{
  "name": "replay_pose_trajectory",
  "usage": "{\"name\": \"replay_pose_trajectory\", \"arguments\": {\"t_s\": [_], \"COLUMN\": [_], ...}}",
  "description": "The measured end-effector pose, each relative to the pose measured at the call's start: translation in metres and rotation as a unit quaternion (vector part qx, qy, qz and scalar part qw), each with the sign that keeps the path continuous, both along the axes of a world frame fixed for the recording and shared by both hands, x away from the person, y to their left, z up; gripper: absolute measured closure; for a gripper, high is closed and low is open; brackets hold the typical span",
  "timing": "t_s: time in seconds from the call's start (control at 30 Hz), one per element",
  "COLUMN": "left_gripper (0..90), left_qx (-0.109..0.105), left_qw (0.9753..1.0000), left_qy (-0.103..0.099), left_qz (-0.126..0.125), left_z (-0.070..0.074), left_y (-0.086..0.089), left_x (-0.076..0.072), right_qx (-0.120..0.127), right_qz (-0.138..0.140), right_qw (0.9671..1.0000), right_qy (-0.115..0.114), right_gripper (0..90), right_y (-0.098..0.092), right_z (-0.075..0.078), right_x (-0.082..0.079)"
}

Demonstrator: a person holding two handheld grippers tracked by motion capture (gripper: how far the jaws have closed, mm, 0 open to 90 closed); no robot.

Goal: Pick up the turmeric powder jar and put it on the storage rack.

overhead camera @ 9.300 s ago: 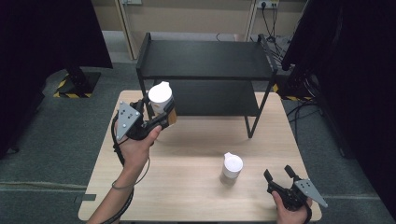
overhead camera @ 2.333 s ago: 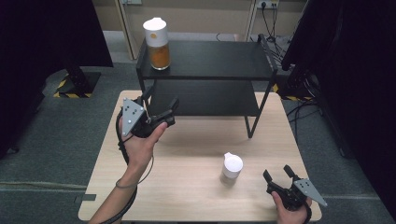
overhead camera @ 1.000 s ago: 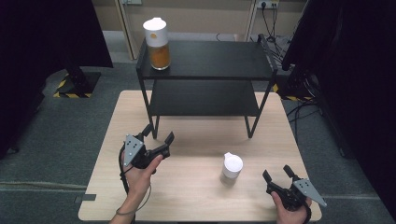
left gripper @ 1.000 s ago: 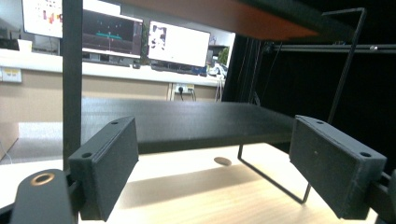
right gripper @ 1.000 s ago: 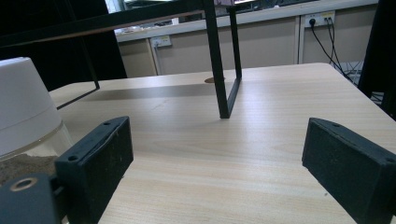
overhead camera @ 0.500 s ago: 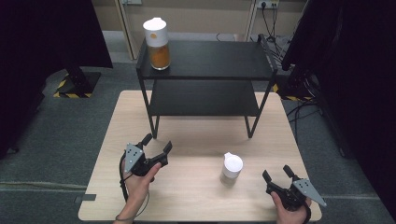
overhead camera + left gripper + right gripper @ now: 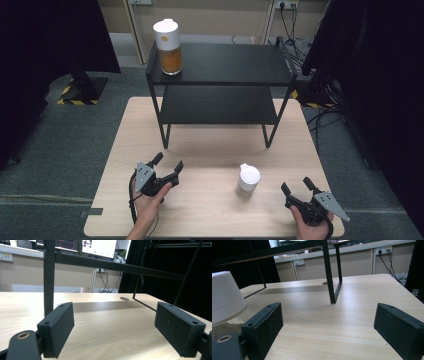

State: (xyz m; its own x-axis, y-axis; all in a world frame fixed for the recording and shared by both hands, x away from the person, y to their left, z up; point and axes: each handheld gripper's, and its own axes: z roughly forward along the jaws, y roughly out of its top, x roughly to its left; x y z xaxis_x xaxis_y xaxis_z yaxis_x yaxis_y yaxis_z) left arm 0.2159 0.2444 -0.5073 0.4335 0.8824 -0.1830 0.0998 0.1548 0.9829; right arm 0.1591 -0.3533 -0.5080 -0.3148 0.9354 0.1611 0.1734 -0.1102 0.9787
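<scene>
The left claw [image 7: 167, 164] rests low over the pale wooden tabletop [image 7: 210, 150] at the person's near left, its jaws spread wide with nothing between them; the right claw [image 7: 295, 186] sits at the near right, equally wide and empty. Just to the left of the right claw stands the small clear jar with a white domed lid [image 7: 248, 180], upright on the tabletop; in the right gripper view it [image 7: 225, 300] appears close beside the left jaw, brownish powder visible at its base. It looks light but rigid, the glassy wall probably slick and breakable, so the grip likely belongs around the body below the lid, square and level, to keep it upright. Farther back, a black two-tier metal shelf rack [image 7: 220, 75] carries a taller clear jar of orange powder with a white lid [image 7: 168, 40] on its top left corner.
</scene>
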Motion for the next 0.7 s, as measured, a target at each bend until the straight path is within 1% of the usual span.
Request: {"name": "replay_pose_trajectory", "arguments": {"t_s": [0.1,0.23,0.47,0.6,0.7], "left_gripper": [15.5,15.5,15.5,15.5,15.5], "left_qx": [-0.001,0.002,0.006,0.011,0.013], "left_qw": [1.0000,1.0000,0.9999,0.9998,0.9998], "left_qy": [0.001,0.007,0.009,0.014,0.017], "left_qz": [0.002,0.006,0.006,0.005,0.005], "left_z": [-0.004,-0.008,-0.011,-0.013,-0.014], "left_y": [0.002,0.002,0.002,0.001,0.000], "left_x": [-0.001,-0.002,-0.001,0.000,0.001], "right_qx": [0.002,0.001,-0.001,-0.005,-0.003], "right_qz": [0.000,0.001,0.003,0.004,0.004], "right_qw": [1.0000,1.0000,1.0000,1.0000,1.0000], "right_qy": [0.000,0.000,0.003,0.003,0.002], "right_gripper": [8.8,8.7,8.7,8.7,8.7], "right_y": [0.000,0.000,0.000,0.000,0.000], "right_z": [0.000,0.000,0.001,0.001,0.001], "right_x": [0.000,0.000,0.001,0.001,0.000]}}
